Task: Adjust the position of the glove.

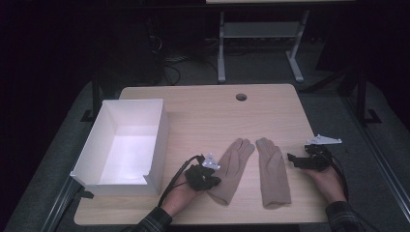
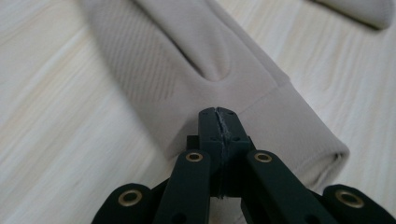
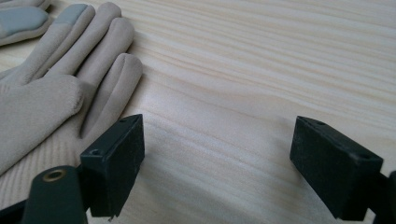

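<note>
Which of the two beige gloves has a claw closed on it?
The left glove, nearer the white box: the left claw is closed at its cuff. The right glove lies free.

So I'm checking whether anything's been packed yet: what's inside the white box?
The white box shows a bare white floor and walls in the high view. Its near wall hides a strip of the floor behind it, so that part can't be checked.

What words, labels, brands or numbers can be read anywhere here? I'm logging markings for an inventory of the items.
None: no readable text appears in these pictures. The two beige fabric gloves show plain cloth with grey fingertip patches and no label. The white open cardboard box, the light wooden table and both black hand-held grippers carry no lettering.
</note>
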A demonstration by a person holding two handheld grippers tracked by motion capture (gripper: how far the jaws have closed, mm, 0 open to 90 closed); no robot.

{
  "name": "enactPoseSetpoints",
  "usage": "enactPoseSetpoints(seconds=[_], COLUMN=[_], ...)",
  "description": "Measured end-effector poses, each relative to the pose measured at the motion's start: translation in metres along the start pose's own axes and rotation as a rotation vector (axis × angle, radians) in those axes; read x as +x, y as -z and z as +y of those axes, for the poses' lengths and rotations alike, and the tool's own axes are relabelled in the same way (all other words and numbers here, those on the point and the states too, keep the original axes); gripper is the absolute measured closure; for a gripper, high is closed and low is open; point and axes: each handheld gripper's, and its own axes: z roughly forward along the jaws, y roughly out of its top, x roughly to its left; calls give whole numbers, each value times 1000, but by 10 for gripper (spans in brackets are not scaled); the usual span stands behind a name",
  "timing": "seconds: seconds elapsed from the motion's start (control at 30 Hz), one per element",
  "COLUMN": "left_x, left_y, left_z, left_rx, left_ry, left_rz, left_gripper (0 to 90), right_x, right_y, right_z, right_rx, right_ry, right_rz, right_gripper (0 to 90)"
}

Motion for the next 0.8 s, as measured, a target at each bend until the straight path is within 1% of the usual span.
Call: enactPoseSetpoints(seconds=[0.03,0.1,0.13,0.2,0.23,0.27,0.3,0.33,0.4,0.47,0.53,0.6,0.63,0.67,0.7,0.73,0.77,0.8], left_x=[0,-6,-6,-12,-12,-16,-18,-18,-23,-26,-26,-25,-24,-22,-19,-19,-13,-13], left_y=[0,-8,-8,-15,-15,-19,-21,-21,-25,-27,-27,-25,-24,-21,-18,-18,-14,-14], left_z=[0,7,7,14,14,18,20,20,25,26,26,26,26,26,27,27,28,28], left_rx=[0,-11,-11,-11,-11,-12,-18,-18,-18,-25,-25,-29,-36,-36,-51,-51,-59,-59], left_ry=[0,-15,-15,-39,-39,-45,-44,-44,-66,-65,-69,-72,-71,-75,-70,-70,-65,-65], left_rz=[0,-19,-19,-34,-34,-43,-45,-45,-51,-53,-56,-58,-53,-47,-31,-31,-9,-9], left_gripper=[893,891,891,891,889,887,885,885,884,875,870,821,821,802,756,737,720,696], right_x=[0,0,0,0,0,0,0,0,0,0,0,0,0,0,0,0,0,0], right_y=[0,0,0,0,0,0,0,0,0,0,0,0,0,0,0,0,0,0], right_z=[0,0,0,0,0,0,0,0,0,0,0,0,0,0,0,0,0,0], right_rx=[0,0,0,0,0,0,0,0,0,0,0,1,0,0,0,0,0,0], right_ry=[0,0,0,0,0,0,0,0,0,0,0,0,0,-1,0,0,-1,-1], right_rz=[0,0,0,0,0,0,0,0,0,0,0,0,0,0,0,0,0,0], right_gripper=[175,175,175,175,175,175,175,175,175,175,175,175,175,176,175,175,175,175])
